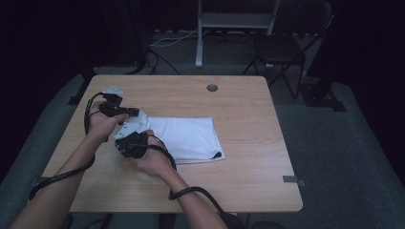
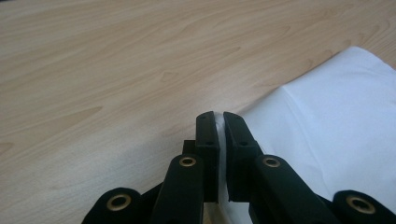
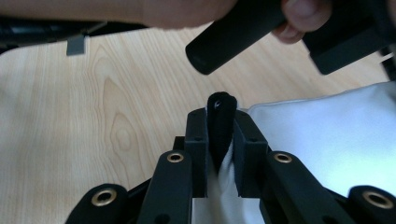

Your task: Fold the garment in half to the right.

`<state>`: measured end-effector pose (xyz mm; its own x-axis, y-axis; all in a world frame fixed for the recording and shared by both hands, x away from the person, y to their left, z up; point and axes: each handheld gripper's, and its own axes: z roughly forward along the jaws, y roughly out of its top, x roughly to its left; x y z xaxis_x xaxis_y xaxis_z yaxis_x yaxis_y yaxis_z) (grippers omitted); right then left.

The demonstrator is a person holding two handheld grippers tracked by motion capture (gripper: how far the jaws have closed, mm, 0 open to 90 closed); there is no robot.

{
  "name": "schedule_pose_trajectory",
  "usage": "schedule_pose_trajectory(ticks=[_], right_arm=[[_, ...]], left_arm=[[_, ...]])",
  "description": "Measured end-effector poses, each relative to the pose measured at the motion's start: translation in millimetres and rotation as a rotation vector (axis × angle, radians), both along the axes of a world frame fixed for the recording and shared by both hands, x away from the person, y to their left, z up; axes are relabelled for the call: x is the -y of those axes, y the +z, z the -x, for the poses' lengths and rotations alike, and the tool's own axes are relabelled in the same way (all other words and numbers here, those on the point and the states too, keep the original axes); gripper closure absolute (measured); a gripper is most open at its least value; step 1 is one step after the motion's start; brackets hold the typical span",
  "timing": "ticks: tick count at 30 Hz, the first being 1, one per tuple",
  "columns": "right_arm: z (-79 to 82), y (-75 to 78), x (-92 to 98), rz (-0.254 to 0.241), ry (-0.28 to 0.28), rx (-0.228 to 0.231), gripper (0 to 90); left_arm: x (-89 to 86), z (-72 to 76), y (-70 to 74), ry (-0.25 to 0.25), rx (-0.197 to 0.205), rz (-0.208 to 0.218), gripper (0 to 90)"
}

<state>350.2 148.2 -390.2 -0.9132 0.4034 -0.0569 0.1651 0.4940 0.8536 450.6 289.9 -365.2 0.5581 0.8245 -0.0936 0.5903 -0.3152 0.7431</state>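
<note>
I found the white cloth (image 1: 188, 138) lying folded on the wooden bench (image 1: 248, 105). My left gripper (image 2: 218, 122) had its fingers clenched on the cloth's left edge; my right gripper (image 3: 221, 122) grasped a dark-trimmed corner alongside.

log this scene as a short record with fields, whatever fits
surface: wooden table, with a round hole near its far edge
item: white folded cloth, dark trim at its near right corner
left tool: shut on the cloth's edge, white fabric between the jaws
right tool: shut on the cloth, with a dark bit of fabric sticking up between the jaws
hands: both at the cloth's left end, close together
cloth state: most of it lies flat on the table; left end held by both tools
background: dark chair beyond the table
</note>
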Motion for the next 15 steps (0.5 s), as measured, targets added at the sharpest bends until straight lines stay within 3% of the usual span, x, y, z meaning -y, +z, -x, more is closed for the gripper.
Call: schedule_pose_trajectory(ticks=[15], right_arm=[[2.2,22.1,4.3,-0.039,-0.003,0.019,79.5]], left_arm=[[2.4,2.1,22.5,0.0,0.019,-0.03,85.8]])
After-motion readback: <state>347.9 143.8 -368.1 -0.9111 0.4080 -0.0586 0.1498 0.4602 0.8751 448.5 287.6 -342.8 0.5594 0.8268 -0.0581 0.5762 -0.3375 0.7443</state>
